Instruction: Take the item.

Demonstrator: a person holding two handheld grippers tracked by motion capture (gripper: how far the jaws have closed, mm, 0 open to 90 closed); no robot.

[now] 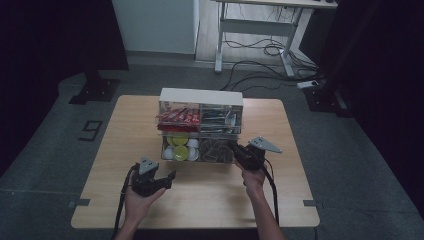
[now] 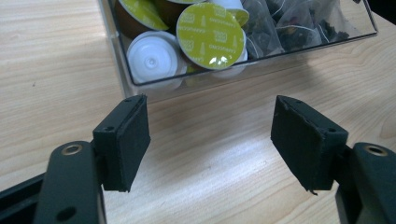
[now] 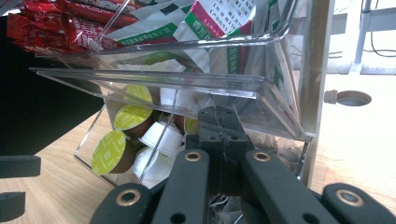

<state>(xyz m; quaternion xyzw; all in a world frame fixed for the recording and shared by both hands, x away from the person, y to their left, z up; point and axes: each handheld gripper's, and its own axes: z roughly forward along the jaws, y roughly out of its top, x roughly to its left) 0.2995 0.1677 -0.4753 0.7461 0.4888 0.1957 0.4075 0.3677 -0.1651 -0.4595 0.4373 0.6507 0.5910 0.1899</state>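
Right hand-held gripper [image 3: 219, 140] sat closed at the clear organizer's [image 1: 201, 98] lower bin; left hand-held gripper [image 2: 210, 140] open, empty — capsules [image 2: 210, 35] looked light, rigid, slippery — grip the sides.

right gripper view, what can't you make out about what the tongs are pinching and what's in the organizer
- Right tongs: pressed shut at the lower bin of the clear organizer; their own black links hide whatever is pinched, so I cannot name it.
- Tea bags, left gripper view: cut off by the top edge.
- Sachets, high view: print too small to read.
- Left tongs: open over bare table.
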